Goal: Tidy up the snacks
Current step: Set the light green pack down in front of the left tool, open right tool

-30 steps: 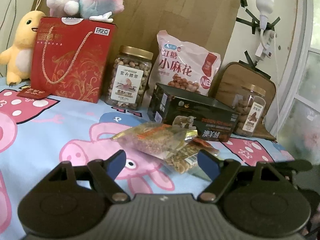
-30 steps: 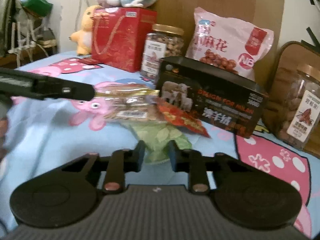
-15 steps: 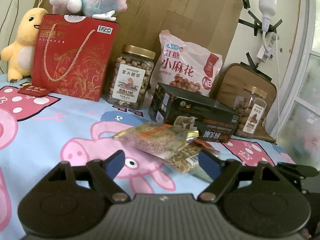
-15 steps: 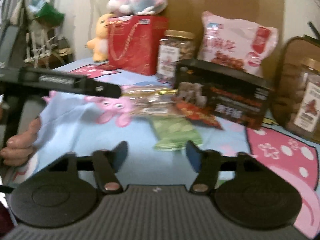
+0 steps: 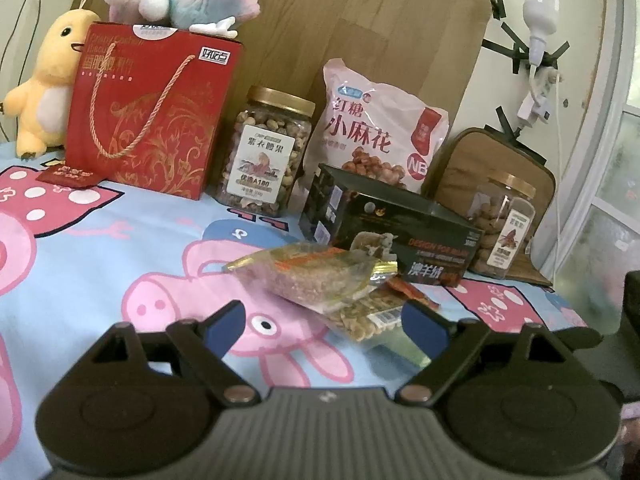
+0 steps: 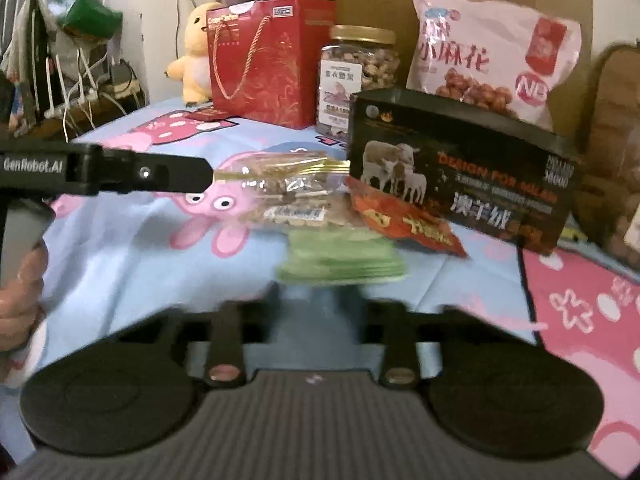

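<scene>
A small pile of snack packets lies on the pig-print cloth: a clear gold-edged packet [image 5: 316, 276] on top, a nut packet [image 5: 368, 314], a red packet [image 6: 404, 220] and a green packet [image 6: 340, 254]. My left gripper [image 5: 324, 320] is open and empty, just short of the pile. My right gripper [image 6: 312, 304] is blurred by motion, close to the green packet; I cannot tell how its jaws stand. The left gripper's arm [image 6: 120, 170] crosses the right wrist view.
Behind the pile stand a black box [image 5: 396, 220], a pink bag [image 5: 376, 136], two nut jars [image 5: 268, 156] [image 5: 502, 228], a red gift bag [image 5: 152, 116] and plush toys [image 5: 48, 80]. A brown cushion [image 5: 480, 168] is at the back right.
The right gripper opened half a second ago and has since moved; now its fingers are blurred near the green packet. The left gripper has barely moved and stays open.
</scene>
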{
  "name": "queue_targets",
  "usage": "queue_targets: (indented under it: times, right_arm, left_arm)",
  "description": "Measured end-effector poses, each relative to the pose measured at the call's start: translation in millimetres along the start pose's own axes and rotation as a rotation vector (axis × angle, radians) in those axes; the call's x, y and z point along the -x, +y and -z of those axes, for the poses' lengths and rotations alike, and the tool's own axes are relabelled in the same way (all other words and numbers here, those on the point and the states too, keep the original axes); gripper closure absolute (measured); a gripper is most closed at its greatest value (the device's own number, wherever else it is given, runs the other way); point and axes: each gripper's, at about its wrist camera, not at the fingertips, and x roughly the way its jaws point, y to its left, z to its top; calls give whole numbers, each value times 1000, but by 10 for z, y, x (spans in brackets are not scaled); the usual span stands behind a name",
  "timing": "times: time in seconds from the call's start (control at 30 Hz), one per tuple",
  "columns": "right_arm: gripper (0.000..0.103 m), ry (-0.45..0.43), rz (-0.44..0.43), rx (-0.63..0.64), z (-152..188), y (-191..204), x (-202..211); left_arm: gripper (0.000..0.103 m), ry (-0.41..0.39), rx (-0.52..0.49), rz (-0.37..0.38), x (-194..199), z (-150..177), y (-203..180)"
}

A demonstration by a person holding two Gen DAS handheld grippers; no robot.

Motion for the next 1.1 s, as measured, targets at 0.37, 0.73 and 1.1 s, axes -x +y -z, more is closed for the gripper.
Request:
queue_targets:
  times: [0.37,0.73,1.1]
  right_arm:
    - [96,-13,-75,104,130,299,179]
    - [46,-77,40,1,61,13,295]
    - [46,-10,-8,41,-107,47,-169]
  left_arm:
    - [15,2,5,-1,0,-9,7]
    - [15,-6,14,1,16,-6,20]
    - [15,1,66,7,8,-23,111]
